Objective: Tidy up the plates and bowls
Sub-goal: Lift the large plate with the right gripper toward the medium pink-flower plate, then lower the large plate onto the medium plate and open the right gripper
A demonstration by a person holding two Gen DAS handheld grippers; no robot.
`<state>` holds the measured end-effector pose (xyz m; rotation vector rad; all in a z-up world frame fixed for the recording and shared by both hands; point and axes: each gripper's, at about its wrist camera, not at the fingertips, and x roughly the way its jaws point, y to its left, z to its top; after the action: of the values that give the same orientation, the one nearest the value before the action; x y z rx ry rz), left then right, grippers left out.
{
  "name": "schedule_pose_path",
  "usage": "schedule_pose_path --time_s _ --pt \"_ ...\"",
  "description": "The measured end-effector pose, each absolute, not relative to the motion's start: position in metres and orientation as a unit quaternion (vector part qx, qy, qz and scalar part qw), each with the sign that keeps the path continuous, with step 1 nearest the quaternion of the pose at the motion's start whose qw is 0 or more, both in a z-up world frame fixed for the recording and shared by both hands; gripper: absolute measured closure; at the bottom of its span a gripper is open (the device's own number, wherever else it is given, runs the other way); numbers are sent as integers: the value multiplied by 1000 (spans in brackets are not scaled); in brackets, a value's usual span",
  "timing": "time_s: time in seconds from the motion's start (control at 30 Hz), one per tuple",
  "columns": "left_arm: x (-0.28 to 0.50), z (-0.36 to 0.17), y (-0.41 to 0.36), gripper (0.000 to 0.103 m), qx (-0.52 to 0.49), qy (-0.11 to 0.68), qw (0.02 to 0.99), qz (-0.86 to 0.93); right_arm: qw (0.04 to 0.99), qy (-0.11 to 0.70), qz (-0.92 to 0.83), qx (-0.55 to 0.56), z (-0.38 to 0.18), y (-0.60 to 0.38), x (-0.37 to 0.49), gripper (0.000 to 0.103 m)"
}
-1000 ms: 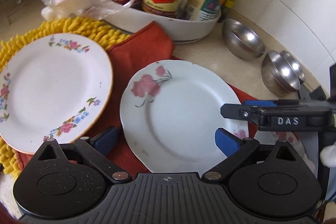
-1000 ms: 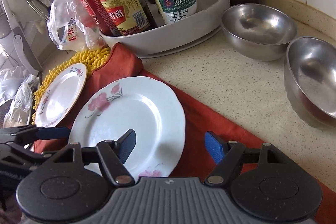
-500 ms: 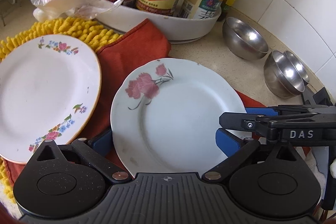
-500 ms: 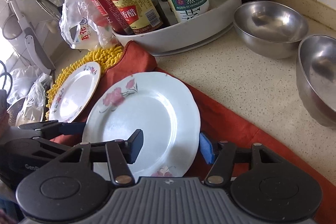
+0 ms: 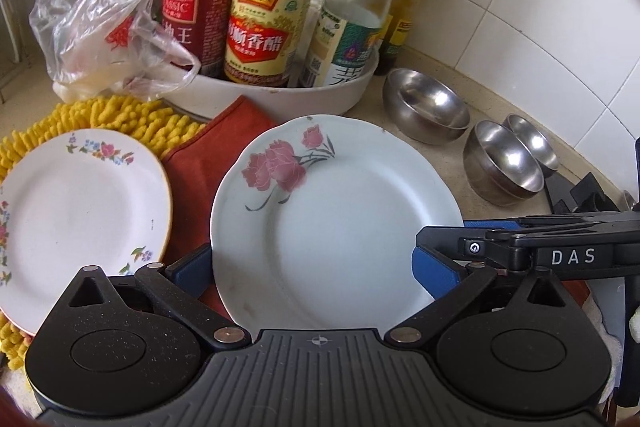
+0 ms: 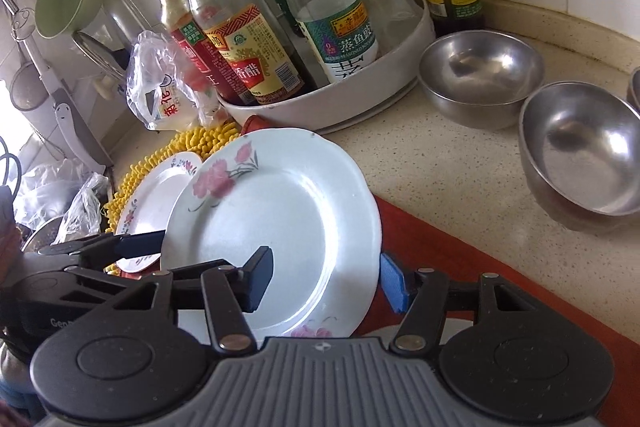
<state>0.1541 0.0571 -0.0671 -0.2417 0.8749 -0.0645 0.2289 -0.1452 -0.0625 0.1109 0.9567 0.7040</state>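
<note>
The white rose-printed plate has come up off the red cloth since a second ago, its near rim now tilted between both grippers.

The speckled beige tabletop shows widest in the right wrist view, which alone takes in the green hanging scoop. The left wrist view alone shows most of the white plate with the small floral border, lying on the yellow chenille mat, and a third steel bowl behind the two larger steel bowls. The right gripper has its jaws pinching the rose plate's rim, one above and one below. The left gripper has its jaws spread either side of the plate; its left pad is half hidden under the rim, so contact cannot be told.
</note>
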Motion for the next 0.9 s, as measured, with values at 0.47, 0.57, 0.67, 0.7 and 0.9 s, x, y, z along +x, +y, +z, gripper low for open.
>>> schedule_pose_path --time_s 0.47,0.57,0.67,0.7,0.9 --pt "153 -62 12 1 -82 426 894 -115 851 449 258 90 -48 -200 192 46" --pt "153 -65 -2 1 -73 432 888 -138 854 453 235 99 -49 -215 182 46" --pt "151 -68 -17 1 -62 437 883 -158 857 456 215 106 -50 -229 172 46" --pt "151 -70 -21 1 -59 439 882 -163 857 457 210 109 -50 -233 169 46" --pt "145 -76 -43 1 -45 447 873 -190 862 459 179 118 -54 -253 153 46"
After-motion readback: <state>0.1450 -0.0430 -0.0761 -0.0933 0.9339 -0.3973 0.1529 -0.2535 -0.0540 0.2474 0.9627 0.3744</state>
